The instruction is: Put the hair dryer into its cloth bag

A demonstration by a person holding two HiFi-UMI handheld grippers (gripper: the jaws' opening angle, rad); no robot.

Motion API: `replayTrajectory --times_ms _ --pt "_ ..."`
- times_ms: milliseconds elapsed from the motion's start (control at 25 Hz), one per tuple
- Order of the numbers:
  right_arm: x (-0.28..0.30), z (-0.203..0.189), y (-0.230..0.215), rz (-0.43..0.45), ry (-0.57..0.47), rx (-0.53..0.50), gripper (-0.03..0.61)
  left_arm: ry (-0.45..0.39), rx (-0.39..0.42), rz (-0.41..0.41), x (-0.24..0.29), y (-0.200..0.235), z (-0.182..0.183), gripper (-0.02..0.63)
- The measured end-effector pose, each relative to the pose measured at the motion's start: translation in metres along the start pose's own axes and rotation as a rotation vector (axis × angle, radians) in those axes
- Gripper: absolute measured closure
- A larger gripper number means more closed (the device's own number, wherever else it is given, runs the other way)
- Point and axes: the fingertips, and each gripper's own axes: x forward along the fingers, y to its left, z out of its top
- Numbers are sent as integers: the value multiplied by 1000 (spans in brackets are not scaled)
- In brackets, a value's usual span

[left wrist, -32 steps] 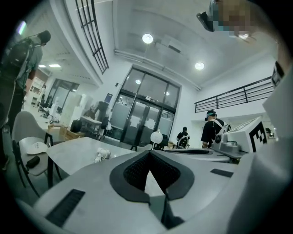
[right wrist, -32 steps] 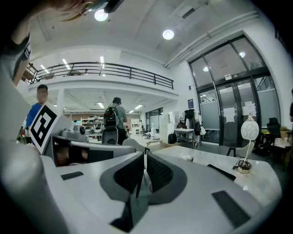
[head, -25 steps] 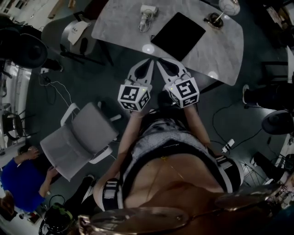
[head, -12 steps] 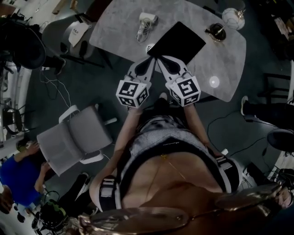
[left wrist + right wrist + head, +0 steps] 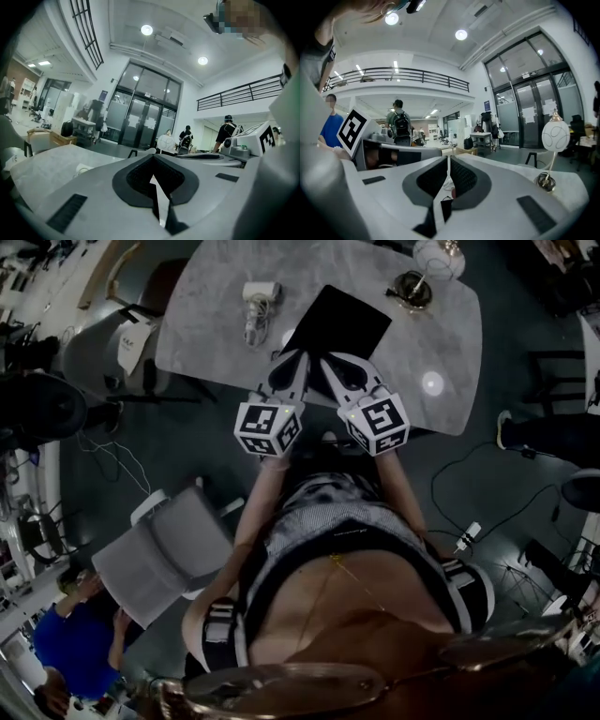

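Hair dryer (image 5: 255, 308) lay on the desk (image 5: 202, 334), long axis pointing away from the person, ahead-left of the nearer left gripper (image 5: 292, 360) and beside the cloth bag (image 5: 337, 322); left gripper and right gripper (image 5: 330, 362) were both closed and empty.

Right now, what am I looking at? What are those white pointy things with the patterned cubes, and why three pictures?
A person holds a tool in each hand. Each is a gripper: two jaws that pinch, with a patterned cube on it. The picture from above comes from a camera on the person's head; there the left gripper and right gripper point toward a grey table. The other two come from cameras riding on each gripper, looking along its jaws. On the table lie a white hair dryer, a flat black cloth bag, a round white lamp and a small dish. Both grippers are shut and hold nothing.
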Motion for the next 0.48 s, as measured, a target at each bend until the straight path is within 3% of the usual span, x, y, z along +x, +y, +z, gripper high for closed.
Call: replayTrajectory --times_ms 480 --pt "46 6 -49 -312 16 37 508 49 20 -260 64 49 18 609"
